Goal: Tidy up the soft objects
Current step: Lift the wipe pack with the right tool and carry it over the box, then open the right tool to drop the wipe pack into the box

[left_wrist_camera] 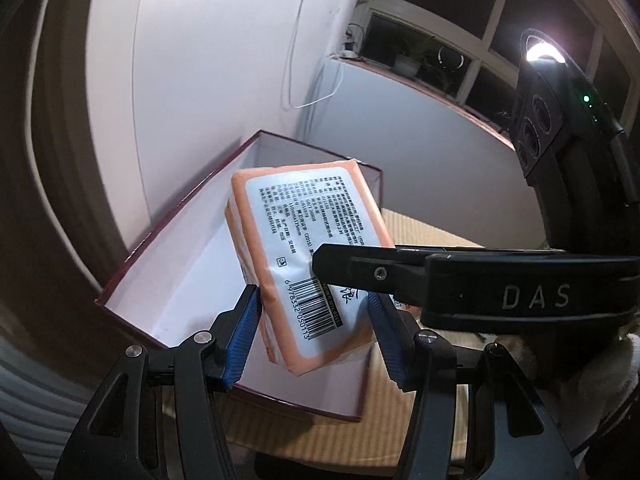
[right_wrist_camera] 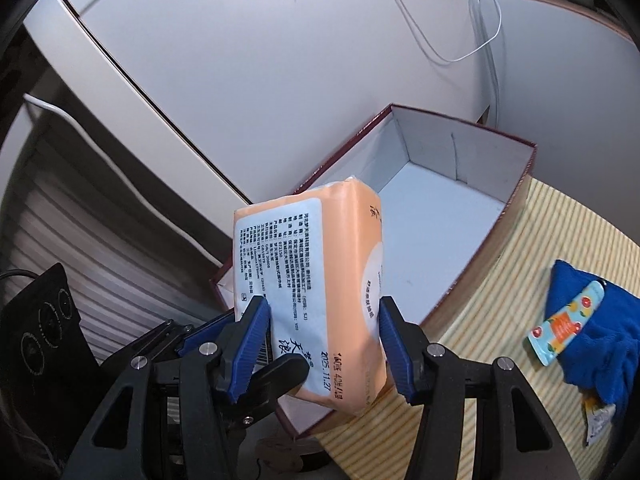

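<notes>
White wall and cabinet panels behind, a loose white cable (right_wrist_camera: 452, 46) hanging down them.

Striped yellow table mat (right_wrist_camera: 492, 344), bearing the rest.

Open cardboard box (right_wrist_camera: 486, 240), maroon outside, white inside, nothing visible on its floor; it stands at the mat's far edge, against the wall.

Blue towel (right_wrist_camera: 592, 332), bunched, near the box on the mat, a small printed sachet (right_wrist_camera: 566, 326) lying against it.

Orange tissue pack (left_wrist_camera: 308, 256), label and barcode up, tilted above the box's near corner, held from two sides.

Left gripper (left_wrist_camera: 314, 320): blue pads part-spread, pinching the pack's barcode end.

Right gripper (right_wrist_camera: 324, 340): pads part-spread, clamping the same pack across its width; its black finger crosses the pack in the left view.
</notes>
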{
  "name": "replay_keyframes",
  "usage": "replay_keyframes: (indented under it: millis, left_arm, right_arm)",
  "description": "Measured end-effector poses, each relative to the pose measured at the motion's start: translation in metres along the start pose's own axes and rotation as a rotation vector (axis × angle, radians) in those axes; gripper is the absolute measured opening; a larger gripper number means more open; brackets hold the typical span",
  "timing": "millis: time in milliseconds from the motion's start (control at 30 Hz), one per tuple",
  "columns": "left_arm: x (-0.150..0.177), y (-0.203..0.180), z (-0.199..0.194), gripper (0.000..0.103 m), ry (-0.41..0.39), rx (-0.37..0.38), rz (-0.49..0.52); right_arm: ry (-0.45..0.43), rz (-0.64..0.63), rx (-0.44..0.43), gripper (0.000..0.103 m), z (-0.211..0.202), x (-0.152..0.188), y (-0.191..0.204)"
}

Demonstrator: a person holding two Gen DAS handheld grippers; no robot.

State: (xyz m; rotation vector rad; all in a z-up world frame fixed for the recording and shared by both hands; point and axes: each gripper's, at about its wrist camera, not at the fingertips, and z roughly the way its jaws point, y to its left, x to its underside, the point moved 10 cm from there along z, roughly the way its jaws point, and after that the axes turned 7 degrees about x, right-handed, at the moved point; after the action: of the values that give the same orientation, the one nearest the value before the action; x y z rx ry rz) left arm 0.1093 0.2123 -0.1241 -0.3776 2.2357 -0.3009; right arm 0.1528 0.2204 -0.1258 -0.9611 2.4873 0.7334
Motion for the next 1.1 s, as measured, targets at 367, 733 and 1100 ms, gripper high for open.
replay_keyframes:
  millis: [367,733,1100]
  left_arm:
    - [0.005,0.012,0.002,0.054,-0.002,-0.049,-0.011]
    - [0.007,-0.017,-0.01,0.054,-0.023,-0.017,0.02]
    - [0.008,-0.072,-0.001,0.054,0.002,0.076,0.07]
  right_arm:
    - [-0.027,0.026,0.039,0.055,-0.006,0.004,-0.019]
    - [-0.111,0.086,0.113,0.062,-0.061,0.023,-0.073]
    - [-0.179,0.152,0.242,0.066,-0.142,0.058,-0.166]
